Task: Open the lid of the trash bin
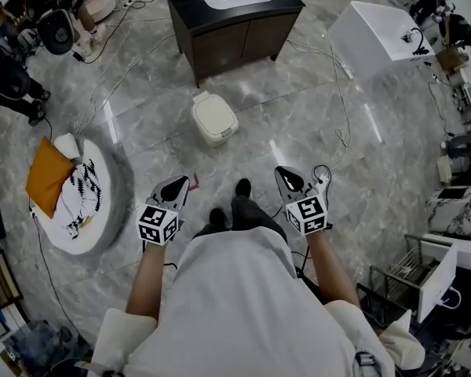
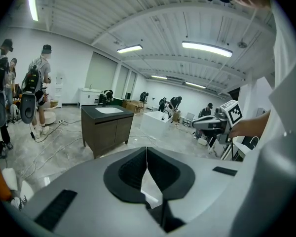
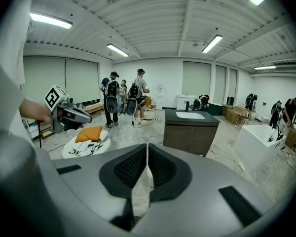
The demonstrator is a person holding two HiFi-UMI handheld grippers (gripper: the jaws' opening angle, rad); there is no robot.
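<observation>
Trash bin (image 1: 214,118) is sitting on the floor beyond the feet (image 1: 231,202), lid (image 1: 213,114) down, well apart from both grippers. Left gripper (image 1: 176,186) and right gripper (image 1: 290,181) are hanging empty, jaws pressed together. Best stepping closer, then hooking the lid's edge upward.

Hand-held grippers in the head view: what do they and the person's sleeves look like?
Both the left hand-held gripper and the right hand-held gripper have light grey tapered shells with black ribbed inner faces. Each carries a white cube printed with black square markers. The person wears a white short-sleeved top.
</observation>
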